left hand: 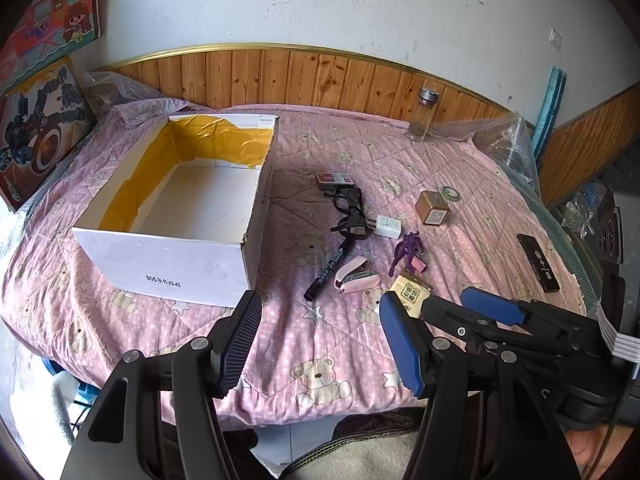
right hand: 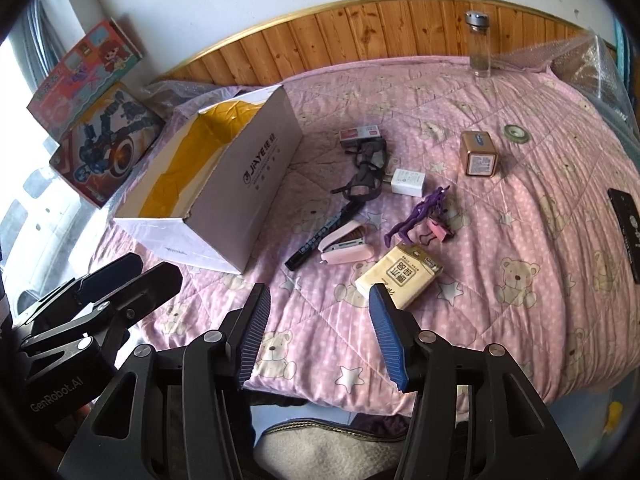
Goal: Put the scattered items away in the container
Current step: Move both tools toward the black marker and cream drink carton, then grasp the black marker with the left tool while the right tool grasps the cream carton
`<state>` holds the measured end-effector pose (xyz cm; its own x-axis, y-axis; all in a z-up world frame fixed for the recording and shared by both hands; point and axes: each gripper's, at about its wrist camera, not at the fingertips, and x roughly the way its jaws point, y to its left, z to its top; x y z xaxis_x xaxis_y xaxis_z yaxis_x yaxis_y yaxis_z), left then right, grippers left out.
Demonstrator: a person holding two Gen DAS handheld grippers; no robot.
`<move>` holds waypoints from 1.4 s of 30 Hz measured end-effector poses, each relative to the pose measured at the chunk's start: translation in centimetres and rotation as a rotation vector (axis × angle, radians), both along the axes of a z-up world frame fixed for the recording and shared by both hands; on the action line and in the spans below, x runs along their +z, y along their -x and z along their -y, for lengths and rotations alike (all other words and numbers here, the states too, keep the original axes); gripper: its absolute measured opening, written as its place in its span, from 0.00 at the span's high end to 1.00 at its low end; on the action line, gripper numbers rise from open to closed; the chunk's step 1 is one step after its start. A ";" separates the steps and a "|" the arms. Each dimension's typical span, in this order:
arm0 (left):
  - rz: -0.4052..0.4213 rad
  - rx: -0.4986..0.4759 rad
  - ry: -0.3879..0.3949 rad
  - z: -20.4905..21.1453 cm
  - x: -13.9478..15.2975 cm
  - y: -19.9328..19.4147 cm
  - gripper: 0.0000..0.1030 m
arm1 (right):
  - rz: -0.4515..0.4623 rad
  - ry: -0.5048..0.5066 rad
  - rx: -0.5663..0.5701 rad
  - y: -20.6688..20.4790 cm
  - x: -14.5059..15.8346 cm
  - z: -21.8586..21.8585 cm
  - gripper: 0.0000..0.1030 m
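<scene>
Box point(left hand: 168, 264): white cardboard, open top, yellow lining paper inside; sits on the left part of the quilt; nothing visible inside.
Quilt point(left hand: 320, 344): pink, bear and star print; carries all items.
Left gripper point(left hand: 320, 344): jaws apart, nothing between them; hangs over the near edge of the quilt, just right of the box's near corner.
Right gripper point(right hand: 320, 336): jaws apart, nothing between them; hangs over the near edge, its right fingertip in line with the tissue pack.
Tissue pack point(right hand: 400, 276): cream, nearest item to both grippers.
Stapler point(right hand: 344, 250): pink, just left of the tissue pack.
Marker point(right hand: 324, 236): black, lies diagonally, touching the stapler's left side.
Cable point(right hand: 366, 172): black, bundled, at the marker's far end.
Charger point(right hand: 408, 182): white, just right of the cable.
Small red-white box point(right hand: 360, 134): at the far end of the cable.
Purple figure point(right hand: 416, 216): between charger and tissue pack.
Pink clip point(right hand: 438, 230): touching the figure's right side.
Gold cube box point(right hand: 480, 156): right of the charger, well apart.
Tape roll point(right hand: 516, 134): just beyond the cube box, to its right.
Black case point(right hand: 628, 232): near the right edge.
Bottle point(right hand: 478, 46): clear, metal cap, upright at the far edge.
</scene>
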<state>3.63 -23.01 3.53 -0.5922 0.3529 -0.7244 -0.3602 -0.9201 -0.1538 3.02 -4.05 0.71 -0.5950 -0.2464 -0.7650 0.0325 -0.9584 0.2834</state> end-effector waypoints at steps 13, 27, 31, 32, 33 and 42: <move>0.172 -0.101 0.006 -3.6 -8.3 6.5 0.37 | 0.185 0.073 -0.135 3.2 -8.2 -4.9 0.45; 0.222 -0.152 0.008 -6.4 -14.1 12.9 0.67 | 0.215 0.013 -0.142 10.2 -11.7 -3.5 0.35; 0.201 -0.180 0.010 -7.4 -13.8 13.2 0.79 | 0.189 -0.021 -0.101 10.4 -11.6 -3.9 0.55; 0.197 -0.188 0.012 -7.6 -13.8 13.2 0.82 | 0.195 -0.004 -0.099 10.4 -11.6 -4.3 0.57; 0.202 -0.196 0.009 -7.7 -13.7 13.1 0.83 | 0.201 0.018 -0.100 10.3 -11.6 -4.8 0.58; 0.245 -0.140 0.022 -5.5 -13.3 14.5 0.76 | 0.172 0.019 -0.088 9.1 -10.0 -6.8 0.73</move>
<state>-10.89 -17.52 -9.73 -0.3454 0.4017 -0.8482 -0.4384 -0.8682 -0.2326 -6.05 2.71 -9.33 -0.4759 -0.2140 -0.8531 -0.1019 -0.9500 0.2952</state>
